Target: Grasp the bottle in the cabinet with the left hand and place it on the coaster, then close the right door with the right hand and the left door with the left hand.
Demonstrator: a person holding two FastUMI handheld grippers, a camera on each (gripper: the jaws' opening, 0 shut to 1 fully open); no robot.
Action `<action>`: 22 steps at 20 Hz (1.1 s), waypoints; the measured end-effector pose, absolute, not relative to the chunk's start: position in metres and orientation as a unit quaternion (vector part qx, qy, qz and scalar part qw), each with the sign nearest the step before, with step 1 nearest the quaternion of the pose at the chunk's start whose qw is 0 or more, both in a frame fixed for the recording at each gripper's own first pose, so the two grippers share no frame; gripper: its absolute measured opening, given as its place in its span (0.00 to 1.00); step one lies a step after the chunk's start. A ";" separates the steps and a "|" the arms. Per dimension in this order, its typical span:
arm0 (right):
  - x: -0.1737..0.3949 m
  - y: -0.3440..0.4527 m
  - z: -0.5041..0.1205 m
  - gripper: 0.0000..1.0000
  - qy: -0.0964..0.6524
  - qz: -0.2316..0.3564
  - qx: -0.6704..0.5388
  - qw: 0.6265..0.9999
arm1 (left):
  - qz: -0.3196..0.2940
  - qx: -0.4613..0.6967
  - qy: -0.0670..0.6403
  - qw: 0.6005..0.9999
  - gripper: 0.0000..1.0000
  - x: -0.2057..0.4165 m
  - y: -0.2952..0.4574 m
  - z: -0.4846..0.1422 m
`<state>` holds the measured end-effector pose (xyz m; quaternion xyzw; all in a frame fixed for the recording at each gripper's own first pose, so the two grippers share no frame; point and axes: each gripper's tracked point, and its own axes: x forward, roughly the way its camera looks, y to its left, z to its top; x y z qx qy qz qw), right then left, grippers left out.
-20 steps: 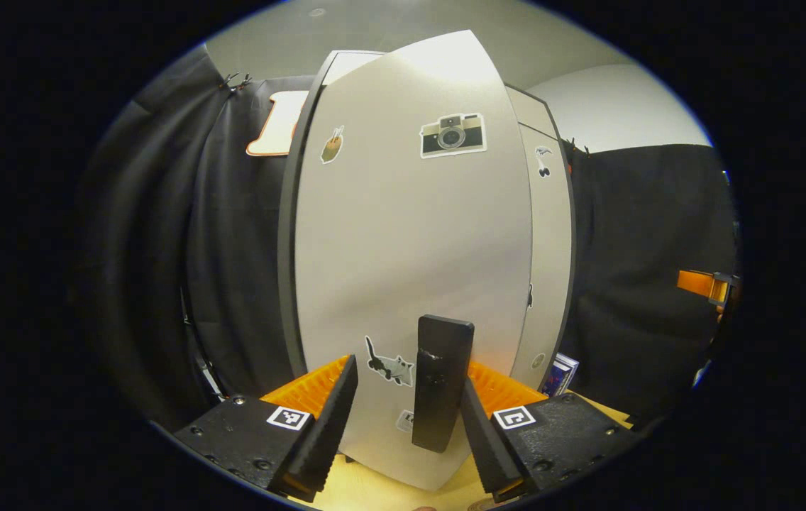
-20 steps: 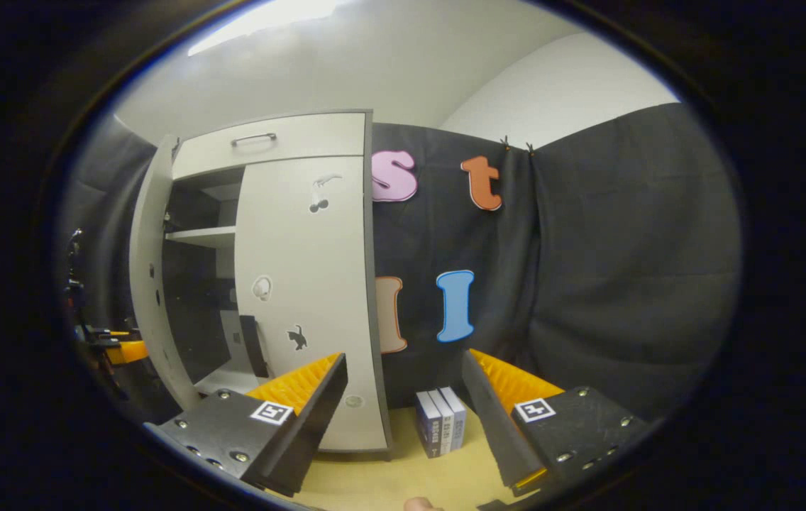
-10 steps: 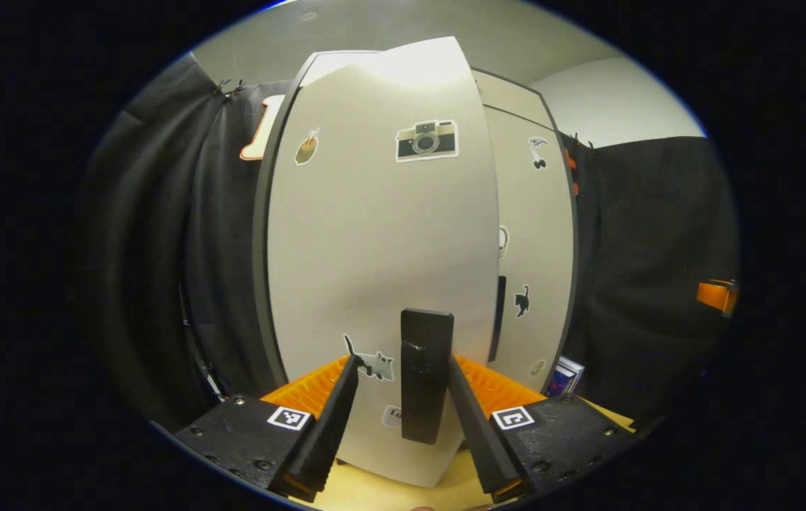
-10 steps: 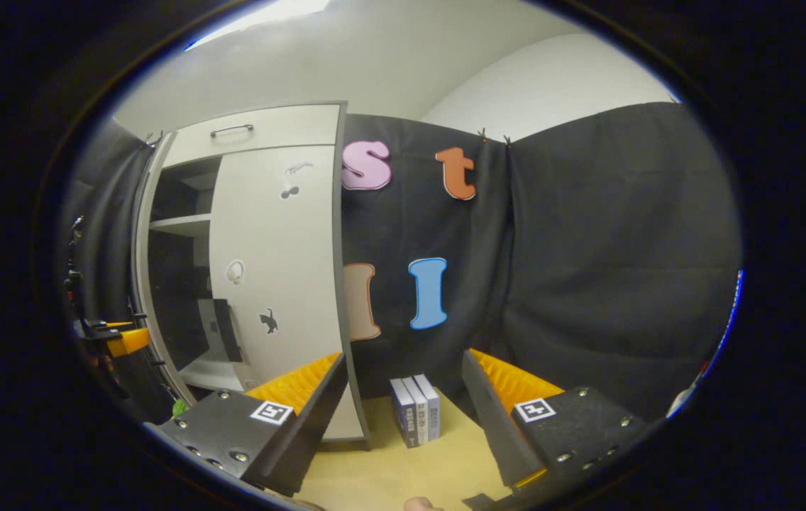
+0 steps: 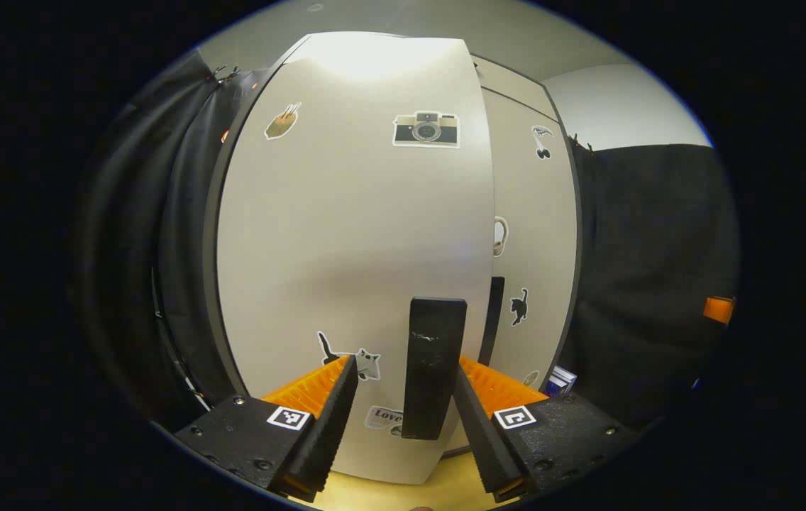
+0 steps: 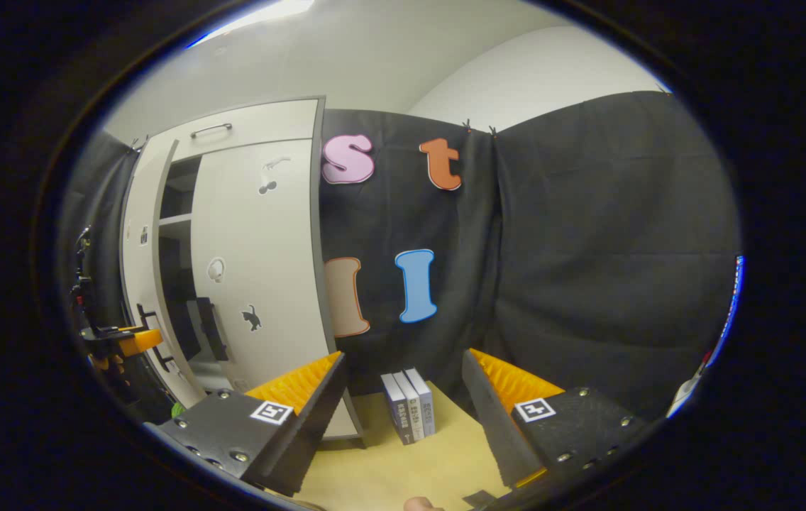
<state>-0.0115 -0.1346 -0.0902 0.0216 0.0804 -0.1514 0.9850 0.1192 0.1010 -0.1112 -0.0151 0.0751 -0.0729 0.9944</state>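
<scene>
In the left gripper view the cabinet's left door (image 5: 346,248), pale grey with stickers, stands close in front of me. Its black handle (image 5: 435,369) sits between the spread fingers of my left gripper (image 5: 404,365), which is open and does not press on it. Behind its right edge is the right door (image 5: 534,248), standing shut. In the right gripper view the left door (image 6: 139,255) stands slightly ajar, with a narrow dark gap beside the right door (image 6: 254,262). My right gripper (image 6: 404,357) is open and holds nothing, well off to the right of the cabinet.
Three books (image 6: 410,408) stand upright on the wooden tabletop (image 6: 389,468) just right of the cabinet. A drawer with a metal handle (image 6: 210,130) tops the cabinet. The orange left gripper (image 6: 123,342) shows at the left door's edge.
The left door has swung further towards shut, carried along with my left gripper; the gap into the cabinet has narrowed. The right gripper view has drifted a little rightward, away from the cabinet.
</scene>
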 end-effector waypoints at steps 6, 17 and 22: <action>-0.005 -0.146 -0.082 0.98 0.067 -0.154 0.028 0.985 | -0.074 -0.021 0.076 0.994 0.79 0.144 0.094 -0.113; 0.022 -0.144 -0.077 0.98 0.052 -0.139 0.020 0.989 | -0.057 -0.004 0.070 0.996 0.81 0.173 0.094 -0.114; 0.031 -0.148 -0.078 0.98 0.052 -0.138 0.021 0.989 | -0.058 -0.010 0.070 0.996 0.79 0.180 0.095 -0.115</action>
